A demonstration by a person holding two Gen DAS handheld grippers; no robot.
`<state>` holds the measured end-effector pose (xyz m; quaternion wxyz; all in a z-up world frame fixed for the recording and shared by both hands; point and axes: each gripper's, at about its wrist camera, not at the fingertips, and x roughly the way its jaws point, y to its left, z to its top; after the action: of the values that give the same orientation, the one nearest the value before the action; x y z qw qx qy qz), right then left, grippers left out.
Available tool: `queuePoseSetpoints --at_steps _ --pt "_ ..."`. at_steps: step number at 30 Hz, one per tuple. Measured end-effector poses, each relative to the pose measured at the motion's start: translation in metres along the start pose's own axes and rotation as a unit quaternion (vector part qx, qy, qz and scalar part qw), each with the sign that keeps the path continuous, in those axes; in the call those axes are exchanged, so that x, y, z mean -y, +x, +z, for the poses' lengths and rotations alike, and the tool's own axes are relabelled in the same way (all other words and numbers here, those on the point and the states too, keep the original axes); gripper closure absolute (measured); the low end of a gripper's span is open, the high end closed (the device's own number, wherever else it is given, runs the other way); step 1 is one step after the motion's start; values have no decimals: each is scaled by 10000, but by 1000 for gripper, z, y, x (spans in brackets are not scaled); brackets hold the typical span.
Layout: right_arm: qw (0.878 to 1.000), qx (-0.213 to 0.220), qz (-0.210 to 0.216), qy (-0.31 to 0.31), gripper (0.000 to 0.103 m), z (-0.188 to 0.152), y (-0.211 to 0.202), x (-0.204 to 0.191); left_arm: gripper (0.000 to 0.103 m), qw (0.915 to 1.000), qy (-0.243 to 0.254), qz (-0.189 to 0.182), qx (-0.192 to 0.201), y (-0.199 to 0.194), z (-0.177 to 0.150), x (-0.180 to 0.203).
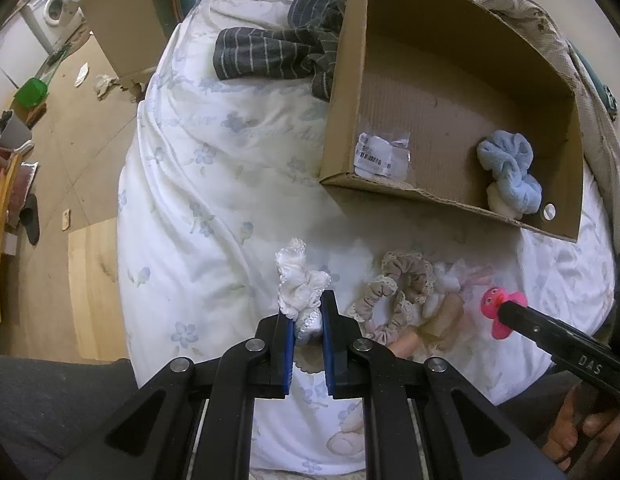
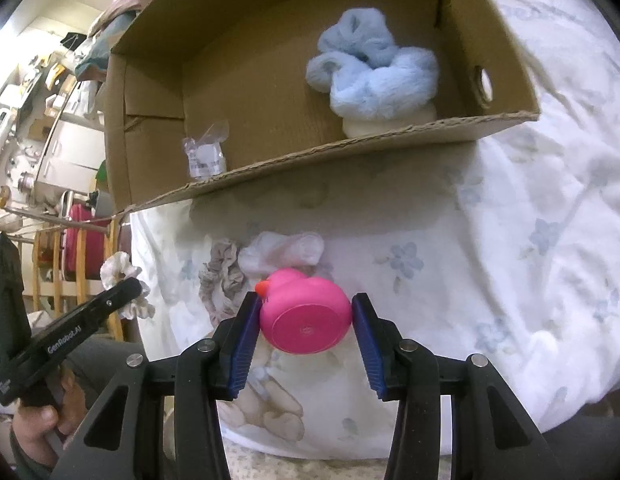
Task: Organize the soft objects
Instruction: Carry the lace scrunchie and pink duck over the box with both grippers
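Note:
My left gripper (image 1: 308, 314) is shut on a white lace scrunchie (image 1: 300, 284), held just above the bed; it also shows in the right wrist view (image 2: 122, 274). My right gripper (image 2: 306, 314) is shut on a pink rubber duck (image 2: 306, 312), seen in the left wrist view (image 1: 496, 308) too. A beige lace-edged scrunchie (image 1: 394, 292) and a white fluffy item (image 2: 282, 254) lie on the bed between the grippers. The open cardboard box (image 1: 390, 190) ahead holds a light blue fluffy scrunchie (image 1: 508, 172), which also shows in the right wrist view (image 2: 374, 68).
A small clear plastic bag with a barcode (image 1: 382, 154) lies in the box. Dark striped cloth (image 1: 278, 50) lies on the white floral duvet (image 1: 214, 184) left of the box. The bed edge and wooden floor (image 1: 70, 152) are to the left.

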<state>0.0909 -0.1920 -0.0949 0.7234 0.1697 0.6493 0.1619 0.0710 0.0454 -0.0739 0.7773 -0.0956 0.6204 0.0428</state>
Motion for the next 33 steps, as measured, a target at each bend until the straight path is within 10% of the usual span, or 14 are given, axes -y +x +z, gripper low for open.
queuePoseSetpoints --at_steps 17,33 --pt "9988 424 111 -238 54 -10 -22 -17 92 9996 -85 -5 287 -20 -2 -1" --pt "9831 1719 388 -505 54 44 -120 -40 92 9870 166 -254 1577 -110 56 28"
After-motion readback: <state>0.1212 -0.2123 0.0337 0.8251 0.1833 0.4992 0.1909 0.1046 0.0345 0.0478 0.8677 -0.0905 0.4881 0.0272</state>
